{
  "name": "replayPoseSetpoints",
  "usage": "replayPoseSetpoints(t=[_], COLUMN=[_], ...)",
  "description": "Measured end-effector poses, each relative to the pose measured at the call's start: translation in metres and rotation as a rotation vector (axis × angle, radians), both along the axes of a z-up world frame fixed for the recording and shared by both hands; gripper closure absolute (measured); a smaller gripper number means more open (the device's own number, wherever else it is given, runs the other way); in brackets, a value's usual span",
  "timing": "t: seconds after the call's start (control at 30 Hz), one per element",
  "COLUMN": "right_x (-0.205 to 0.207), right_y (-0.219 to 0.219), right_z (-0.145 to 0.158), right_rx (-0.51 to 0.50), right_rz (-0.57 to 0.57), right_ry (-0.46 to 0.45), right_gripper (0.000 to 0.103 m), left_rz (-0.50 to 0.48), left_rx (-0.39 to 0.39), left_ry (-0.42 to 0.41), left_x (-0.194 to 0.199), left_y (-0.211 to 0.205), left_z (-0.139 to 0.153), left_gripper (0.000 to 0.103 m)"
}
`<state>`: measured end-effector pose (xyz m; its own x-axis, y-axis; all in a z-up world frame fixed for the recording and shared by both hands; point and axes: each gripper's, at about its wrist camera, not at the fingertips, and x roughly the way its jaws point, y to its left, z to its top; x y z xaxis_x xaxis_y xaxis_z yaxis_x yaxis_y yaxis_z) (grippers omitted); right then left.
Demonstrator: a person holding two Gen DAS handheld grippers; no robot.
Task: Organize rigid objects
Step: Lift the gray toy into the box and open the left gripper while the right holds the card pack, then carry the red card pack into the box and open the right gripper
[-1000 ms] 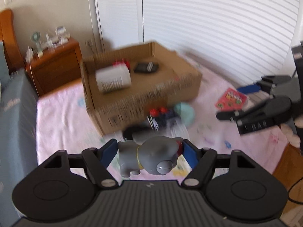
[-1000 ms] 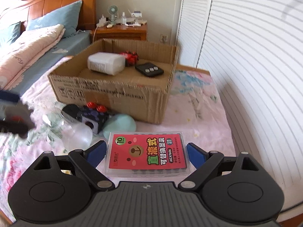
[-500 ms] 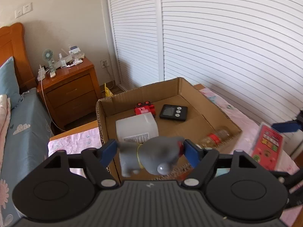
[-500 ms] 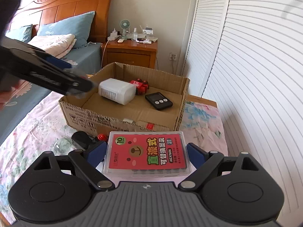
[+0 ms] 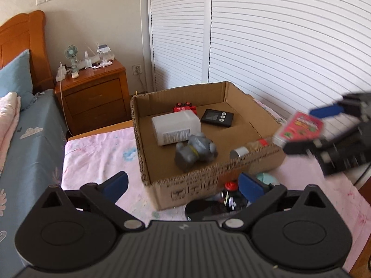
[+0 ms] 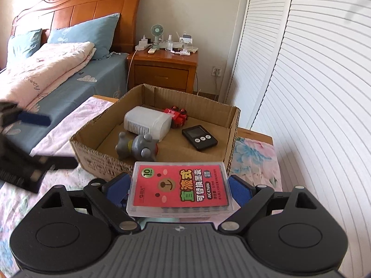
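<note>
The left gripper [image 5: 183,183] had just been opening; its jaws stood wide apart with nothing between them. Ahead of them the grey toy [image 5: 196,151] lay on its side in the box [image 5: 197,183], touching the white bottle [image 5: 175,127]. The right gripper [image 6: 178,188] was clamped on a red case [image 6: 179,188], just short of the box's near wall

Both grippers, left gripper [image 5: 183,184] and right gripper [image 6: 178,191], look identical: chunky black plastic, ribbed middle, round side discs, silver screws, blue finger pads [image 5: 114,183].
</note>
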<state>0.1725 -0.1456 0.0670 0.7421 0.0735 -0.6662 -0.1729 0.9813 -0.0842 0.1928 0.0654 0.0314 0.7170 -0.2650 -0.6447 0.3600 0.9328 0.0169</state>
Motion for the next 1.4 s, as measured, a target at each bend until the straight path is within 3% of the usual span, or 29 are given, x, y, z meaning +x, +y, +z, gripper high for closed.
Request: replayPoseSetpoints(t=[0.03, 0.13, 0.37, 0.43, 0.53, 0.67, 0.93, 1.13, 1.4], right_x=[0.005, 0.021, 0.064, 0.065, 0.054, 0.031, -0.016, -0.022, -0.023], right_y=[0.0, 0.001, 0.006, 0.006, 0.006, 0.001, -0.008, -0.006, 0.001], right_z=[0.001, 0.004, -0.002, -0.003, -0.005, -0.011, -0.057, -0.095, -0.112], right_rx=[0.004, 0.021, 0.005, 0.006, -0.004, 0.027, 0.026, 0.001, -0.014], right_rz=[-0.003, -0.007, -0.054, -0.051, -0.048, 0.009, 0.185, 0.213, 0.268], right_ry=[0.004, 0.03, 0.072, 0.077, 0.067, 0.079, 0.187, 0.256, 0.274], right_gripper=[0.009, 0.028, 0.027, 0.026, 0.01, 0.005, 0.001, 0.001, 0.002], left_rz=[0.003, 0.01, -0.008, -0.009, -0.009, -0.017, -0.049, -0.058, -0.078], left_rx=[0.003, 0.004, -0.072, -0.069, -0.059, -0.06, -0.062, -0.073, -0.072], left_ry=[-0.004, -0.018, -0.014, -0.009, -0.002, 0.006, 0.039, 0.066, 0.094], left_x=[-0.005, -0.014, -0.026, -0.026, -0.026, -0.027, -0.033, -0.035, -0.039], left_y=[0.001, 0.004, 0.015, 0.017, 0.019, 0.021, 0.017, 0.014, 0.01], left_z=[0.0, 0.0, 0.0, -0.002, -0.004, -0.008, -0.016, -0.018, -0.021], left_gripper=[0.002, 0.002, 0.002, 0.002, 0.002, 0.002, 0.002, 0.002, 0.002])
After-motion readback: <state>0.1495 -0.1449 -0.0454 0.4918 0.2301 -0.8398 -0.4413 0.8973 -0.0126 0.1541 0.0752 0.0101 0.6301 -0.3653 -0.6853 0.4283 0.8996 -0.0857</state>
